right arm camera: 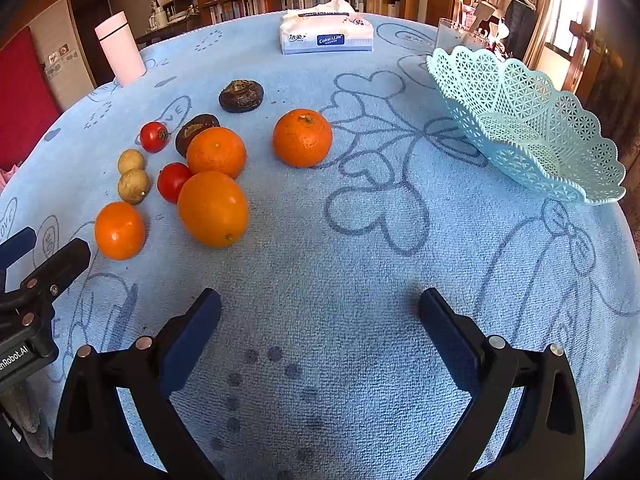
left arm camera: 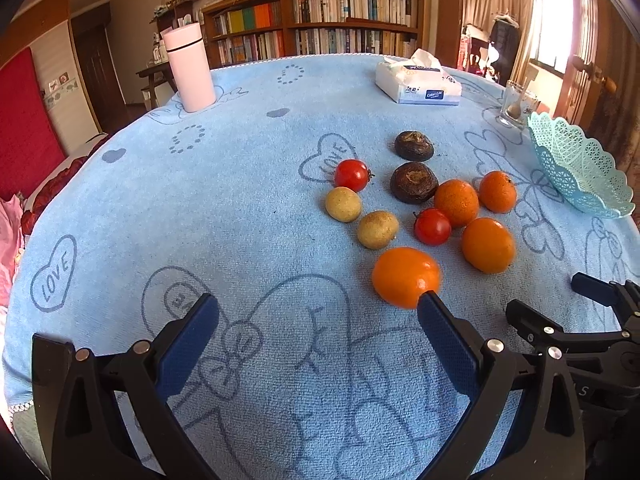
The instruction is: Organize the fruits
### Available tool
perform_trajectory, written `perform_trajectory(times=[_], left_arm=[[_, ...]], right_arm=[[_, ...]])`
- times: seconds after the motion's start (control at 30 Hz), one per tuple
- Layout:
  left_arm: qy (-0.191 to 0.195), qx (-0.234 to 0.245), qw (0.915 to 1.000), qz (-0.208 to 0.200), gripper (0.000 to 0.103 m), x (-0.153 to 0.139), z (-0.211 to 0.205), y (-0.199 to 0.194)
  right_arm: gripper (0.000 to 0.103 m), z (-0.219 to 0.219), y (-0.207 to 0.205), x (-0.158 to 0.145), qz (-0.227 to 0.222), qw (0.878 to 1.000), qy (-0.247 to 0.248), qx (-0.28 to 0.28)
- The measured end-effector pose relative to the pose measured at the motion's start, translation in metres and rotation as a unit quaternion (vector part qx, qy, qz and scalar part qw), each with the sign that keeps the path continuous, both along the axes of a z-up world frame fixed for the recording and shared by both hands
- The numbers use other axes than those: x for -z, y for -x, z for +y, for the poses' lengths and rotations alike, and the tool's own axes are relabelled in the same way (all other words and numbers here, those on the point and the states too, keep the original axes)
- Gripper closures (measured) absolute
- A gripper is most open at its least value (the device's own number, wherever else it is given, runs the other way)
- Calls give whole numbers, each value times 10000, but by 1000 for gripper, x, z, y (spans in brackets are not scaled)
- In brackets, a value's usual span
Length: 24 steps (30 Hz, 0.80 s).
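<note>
- Nearest: orange (left arm camera: pixel 406 277), touching the left gripper (left arm camera: pixel 318 308)'s right fingertip, outside the gap; fingers wide, empty.
- Right gripper (right arm camera: pixel 320 306): wide, empty.
- Basket (right arm camera: pixel 528 128): right of frame, empty.

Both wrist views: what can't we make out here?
- Basket inside: far rim cut by the left view's edge; tilted wall screens it in the right view.
- Glass contents: small, glare.
- Rear dark fruit: half hidden behind an orange, right view.

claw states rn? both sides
Left claw: open, holding nothing; one finger tip by an orange.
Right claw: open, empty, above the cloth.
</note>
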<state>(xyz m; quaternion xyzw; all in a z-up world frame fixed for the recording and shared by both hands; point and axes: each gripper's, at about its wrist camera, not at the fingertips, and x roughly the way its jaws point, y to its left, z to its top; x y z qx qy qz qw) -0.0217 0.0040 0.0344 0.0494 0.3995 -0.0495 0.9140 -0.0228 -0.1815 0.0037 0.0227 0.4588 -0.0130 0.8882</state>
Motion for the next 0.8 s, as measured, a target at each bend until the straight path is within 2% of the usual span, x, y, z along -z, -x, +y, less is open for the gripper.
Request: perform_trajectory(times=[0.33,0.7,0.73,0.8], left_arm=[[-20,150,9999,-5,5,1,-19,-2],[-83,242,9997,67,5,14,-38,-15],[-91,249,9996,80,5,15,-39,-16],[-93,262,9995,133,13,19,-41,-19]], right_arm=[[2,-8,9,-12,-362,9984,439,-3],[2,-34,14,-13,-378,9986,348,145],[2,-35,14,-13,-374,9986,341,144],[2,-35,13,-13,-359,9988,323,124]])
